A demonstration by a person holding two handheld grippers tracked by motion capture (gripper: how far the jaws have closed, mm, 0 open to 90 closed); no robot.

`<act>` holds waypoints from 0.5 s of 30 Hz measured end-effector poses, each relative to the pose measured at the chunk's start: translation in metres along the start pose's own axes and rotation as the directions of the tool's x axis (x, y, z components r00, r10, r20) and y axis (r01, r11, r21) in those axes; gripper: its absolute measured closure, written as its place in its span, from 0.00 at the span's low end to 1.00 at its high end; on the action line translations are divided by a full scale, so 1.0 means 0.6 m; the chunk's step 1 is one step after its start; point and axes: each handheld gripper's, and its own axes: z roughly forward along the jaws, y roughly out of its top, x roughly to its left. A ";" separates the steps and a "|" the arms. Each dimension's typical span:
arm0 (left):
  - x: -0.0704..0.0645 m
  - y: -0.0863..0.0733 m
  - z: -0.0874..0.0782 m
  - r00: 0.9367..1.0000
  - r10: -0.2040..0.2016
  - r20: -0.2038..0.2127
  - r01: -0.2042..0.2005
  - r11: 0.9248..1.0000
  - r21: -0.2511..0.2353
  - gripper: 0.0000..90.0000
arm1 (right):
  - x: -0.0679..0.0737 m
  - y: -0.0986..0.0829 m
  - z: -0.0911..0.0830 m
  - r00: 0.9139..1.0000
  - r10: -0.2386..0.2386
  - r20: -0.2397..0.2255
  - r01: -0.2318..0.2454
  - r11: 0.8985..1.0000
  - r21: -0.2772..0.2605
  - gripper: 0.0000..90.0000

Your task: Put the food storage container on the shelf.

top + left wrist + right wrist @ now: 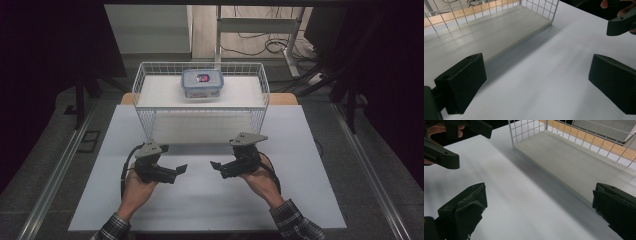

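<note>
A clear lidded box [201, 82] with something red and dark inside sits on the top level of a white wire rack [142, 85] at the far side of the white table [210, 200]. My left gripper [180, 170] and right gripper [216, 165] are held low over the table in front of the rack, tips pointing at each other a short gap apart. Both are open and hold nothing. The left gripper view has its jaws wide apart [537, 85] over bare table, with the rack's lower board [486, 32] ahead. The right gripper's jaws [539, 210] are equally wide, beside that board [574, 160].
The rack's front is open at table level, and wire walls [529, 130] close its ends and back. A wooden edge [285, 98] shows behind the rack. Dark floor, rails and cables surround the table. The opposite gripper's jaw [621, 23] shows in the left gripper view.
</note>
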 end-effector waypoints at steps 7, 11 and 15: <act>-0.014 -0.017 0.000 1.000 0.001 -0.003 -0.001 1.000 0.016 0.00 | 0.006 -0.015 0.000 1.000 0.005 0.000 -0.005 1.000 0.009 0.00; -0.022 -0.028 0.001 1.000 0.014 -0.004 -0.014 0.999 0.030 0.00 | 0.012 -0.023 0.001 1.000 0.005 -0.005 -0.005 1.000 0.016 0.00; -0.027 -0.038 0.000 1.000 0.029 -0.011 -0.029 0.999 0.039 0.00 | 0.018 -0.032 0.000 1.000 0.004 -0.009 -0.003 1.000 0.024 0.00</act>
